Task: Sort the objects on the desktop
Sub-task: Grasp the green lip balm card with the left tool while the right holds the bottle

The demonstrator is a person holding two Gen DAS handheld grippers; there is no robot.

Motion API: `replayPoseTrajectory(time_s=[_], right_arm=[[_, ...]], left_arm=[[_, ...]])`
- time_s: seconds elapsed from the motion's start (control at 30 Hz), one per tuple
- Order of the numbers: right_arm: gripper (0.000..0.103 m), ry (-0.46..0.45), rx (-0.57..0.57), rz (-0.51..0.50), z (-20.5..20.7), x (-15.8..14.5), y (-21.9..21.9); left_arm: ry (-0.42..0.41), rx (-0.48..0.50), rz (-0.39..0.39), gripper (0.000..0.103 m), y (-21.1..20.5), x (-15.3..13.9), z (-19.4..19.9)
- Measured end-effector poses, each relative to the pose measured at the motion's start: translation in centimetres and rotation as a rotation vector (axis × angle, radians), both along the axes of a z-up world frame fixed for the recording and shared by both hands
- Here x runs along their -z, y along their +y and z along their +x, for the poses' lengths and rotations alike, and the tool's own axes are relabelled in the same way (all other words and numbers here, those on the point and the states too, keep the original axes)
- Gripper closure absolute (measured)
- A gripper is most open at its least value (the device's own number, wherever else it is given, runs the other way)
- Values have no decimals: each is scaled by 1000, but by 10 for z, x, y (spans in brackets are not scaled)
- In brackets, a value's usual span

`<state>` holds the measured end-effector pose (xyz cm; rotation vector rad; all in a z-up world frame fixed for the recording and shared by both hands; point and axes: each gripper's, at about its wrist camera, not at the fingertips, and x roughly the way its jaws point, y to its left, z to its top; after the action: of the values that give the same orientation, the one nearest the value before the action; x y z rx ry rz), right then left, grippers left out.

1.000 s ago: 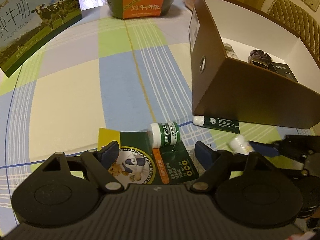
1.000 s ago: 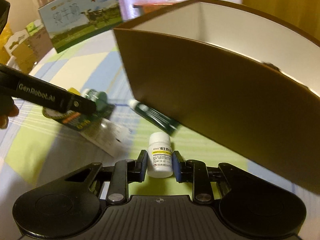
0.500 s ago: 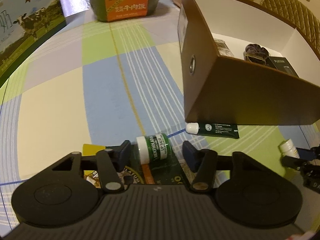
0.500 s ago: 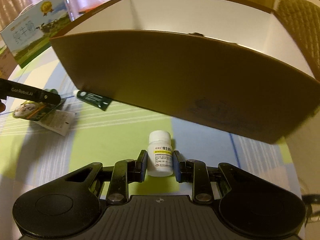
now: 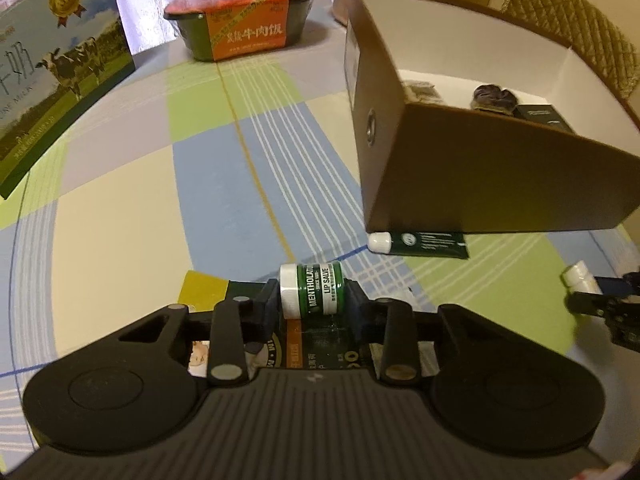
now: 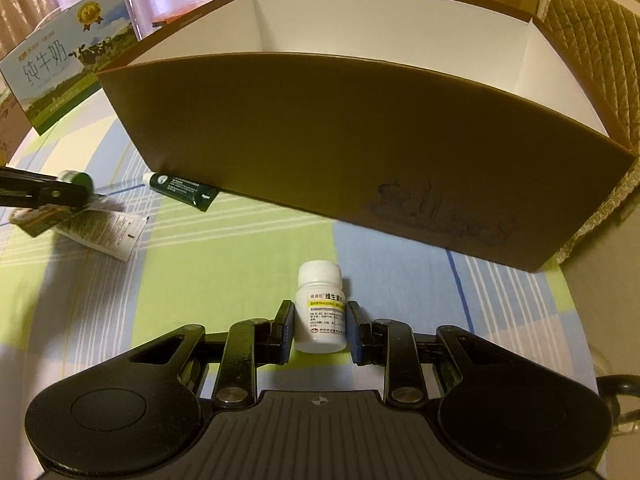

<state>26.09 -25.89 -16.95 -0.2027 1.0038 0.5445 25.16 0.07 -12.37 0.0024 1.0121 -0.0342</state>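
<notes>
Gripping a green lip-salve jar (image 5: 311,290) lying on its side, the left claw (image 5: 312,307) sits in front of the brown box (image 5: 500,176). Nearer that box's front wall, the right claw (image 6: 320,330) clamps a white pill bottle (image 6: 321,312) over the checked surface (image 6: 224,264).

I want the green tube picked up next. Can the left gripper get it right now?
Probably not yet. The left hand-held gripper is shut on the lip salve jar, so it is full. The green tube lies flat against the box, with bare cloth on its near side.
</notes>
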Motion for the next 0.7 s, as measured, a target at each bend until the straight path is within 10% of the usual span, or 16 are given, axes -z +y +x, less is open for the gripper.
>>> replayPoseTrajectory(time_s=[0.47,0.6,0.7], right_arm=[[78,17,-45,-9,-22,-1,-17],[41,9,-30,-15,-26,-1,-18],[41,-1,-37,-18,-28,0,-18]], left_arm=[[106,81,-46,73,-32,9,-92],[127,81,-52,72,-36,20,-101],[112,83,-33,71,-39,23,-105]])
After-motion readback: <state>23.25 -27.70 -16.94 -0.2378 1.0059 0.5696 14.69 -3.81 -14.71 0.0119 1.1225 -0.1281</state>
